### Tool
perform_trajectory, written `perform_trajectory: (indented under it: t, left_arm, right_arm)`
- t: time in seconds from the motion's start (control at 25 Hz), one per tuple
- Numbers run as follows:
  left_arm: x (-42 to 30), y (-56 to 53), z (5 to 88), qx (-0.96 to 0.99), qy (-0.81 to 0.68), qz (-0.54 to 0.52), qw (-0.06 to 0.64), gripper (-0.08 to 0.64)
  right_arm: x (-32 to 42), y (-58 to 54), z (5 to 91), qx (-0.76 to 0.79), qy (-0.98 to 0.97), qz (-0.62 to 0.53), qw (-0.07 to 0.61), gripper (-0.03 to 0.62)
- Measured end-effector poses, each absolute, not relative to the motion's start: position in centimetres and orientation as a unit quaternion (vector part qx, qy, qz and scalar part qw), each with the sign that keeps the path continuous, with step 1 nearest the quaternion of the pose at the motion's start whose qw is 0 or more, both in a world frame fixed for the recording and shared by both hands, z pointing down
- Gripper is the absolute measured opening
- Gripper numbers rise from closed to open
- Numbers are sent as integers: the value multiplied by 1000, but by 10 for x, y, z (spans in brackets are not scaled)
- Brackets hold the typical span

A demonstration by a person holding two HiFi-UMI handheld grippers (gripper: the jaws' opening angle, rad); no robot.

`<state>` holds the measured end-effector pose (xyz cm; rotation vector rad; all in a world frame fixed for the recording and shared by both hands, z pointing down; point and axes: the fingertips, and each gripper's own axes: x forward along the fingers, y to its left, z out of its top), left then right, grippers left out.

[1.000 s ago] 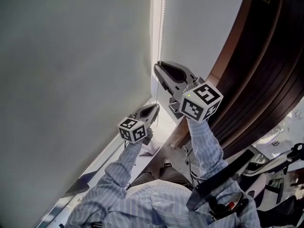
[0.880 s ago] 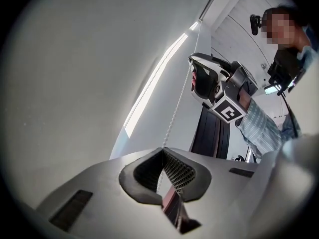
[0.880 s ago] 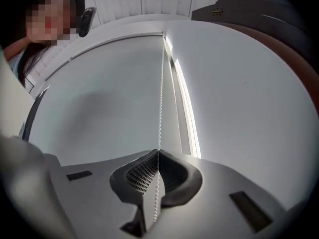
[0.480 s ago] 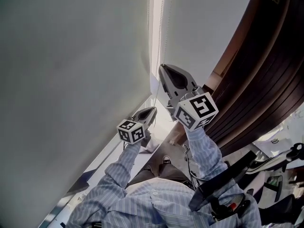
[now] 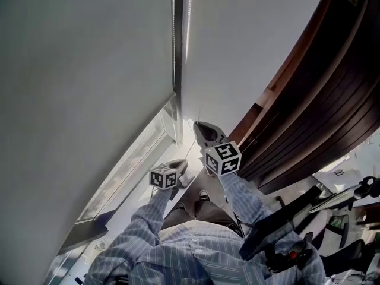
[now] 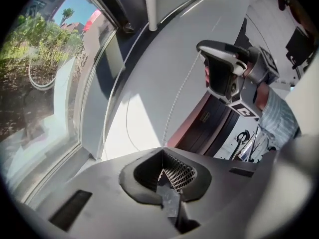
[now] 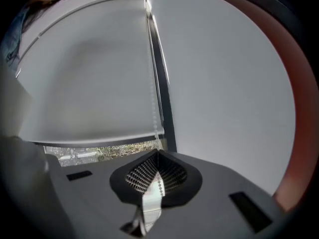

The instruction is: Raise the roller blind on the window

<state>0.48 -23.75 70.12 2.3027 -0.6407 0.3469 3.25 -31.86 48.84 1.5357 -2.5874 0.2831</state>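
Probably an office, large window (image 5: 130, 168) with grey roller blind (image 5: 83, 76) at left, dark wood panelling (image 5: 320, 100) upper right, black chair arm (image 5: 363, 190) lower right.

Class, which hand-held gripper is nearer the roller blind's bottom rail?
Right. The right hand-held gripper grips the bead chain just below the bottom rail; the left hand-held gripper grips it lower down, farther from the rail.

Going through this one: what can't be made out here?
Head view: bead chain too thin to trace; left tool and right tool face away, jaws unseen.
Head view: roller blind top cut off by upper edge.
Left gripper view: bead chain below the jaws hidden by tool body.
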Motion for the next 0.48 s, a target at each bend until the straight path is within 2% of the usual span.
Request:
perform_trajectory:
  t: [0.12, 0.2, 0.24, 0.28, 0.32, 0.36, 0.48]
  left_arm:
    - [-1, -226, 696, 900, -236, 116, 349, 8]
    - [-8, -231, 664, 913, -241, 65, 321, 10]
    - [-13, -236, 642, 918, -252, 31, 305, 25]
    - [-20, -242, 618, 920, -265, -6, 288, 71]
    - [-26, -247, 592, 922, -275, -39, 269, 122]
    - [-30, -251, 563, 926, -279, -66, 244, 138]
    - [-34, -265, 466, 944, -272, -120, 141, 140]
  right_arm:
    - [30, -323, 511, 508, -852, 108, 73, 5]
    - [24, -329, 510, 505, -853, 104, 84, 5]
    - [22, -331, 510, 504, -853, 102, 88, 5]
    - [22, -332, 511, 505, -852, 102, 90, 5]
    - [21, -331, 513, 506, -852, 104, 88, 5]
    - [20, -330, 513, 506, -852, 105, 85, 6]
    - [13, -324, 512, 499, -857, 100, 80, 5]
